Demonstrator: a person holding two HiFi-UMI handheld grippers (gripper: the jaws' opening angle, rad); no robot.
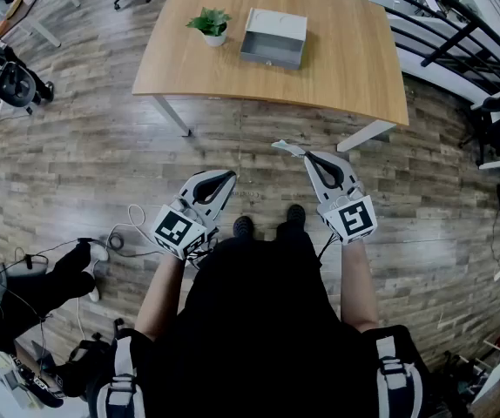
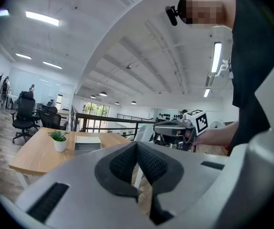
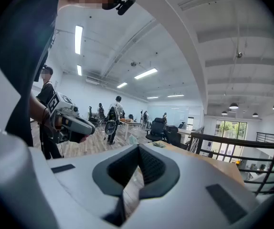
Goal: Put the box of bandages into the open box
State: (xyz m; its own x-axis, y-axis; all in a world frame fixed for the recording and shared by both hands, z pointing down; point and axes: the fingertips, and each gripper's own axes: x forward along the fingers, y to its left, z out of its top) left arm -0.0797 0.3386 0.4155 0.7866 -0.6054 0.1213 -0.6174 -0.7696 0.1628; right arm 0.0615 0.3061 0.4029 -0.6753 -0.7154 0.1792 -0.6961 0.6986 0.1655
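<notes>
An open grey box (image 1: 273, 37) lies on the wooden table (image 1: 346, 77) ahead of me, beside a small potted plant (image 1: 211, 24). I stand a step back from the table's near edge. My right gripper (image 1: 309, 155) is shut on a small flat white box (image 1: 287, 147), which sticks out to the left of its tips and looks like the box of bandages. My left gripper (image 1: 230, 178) is shut and holds nothing. In the left gripper view the pads (image 2: 149, 163) meet, with the grey box (image 2: 88, 142) and plant (image 2: 59, 140) beyond. In the right gripper view, the right gripper (image 3: 138, 149) has its pads together.
Wood floor lies between me and the table. A black railing (image 1: 442, 33) runs along the right. Cables (image 1: 124, 233) and dark bags (image 1: 23, 290) lie on the floor at my left. Office chairs (image 2: 22, 113) and people (image 3: 110, 118) are farther off.
</notes>
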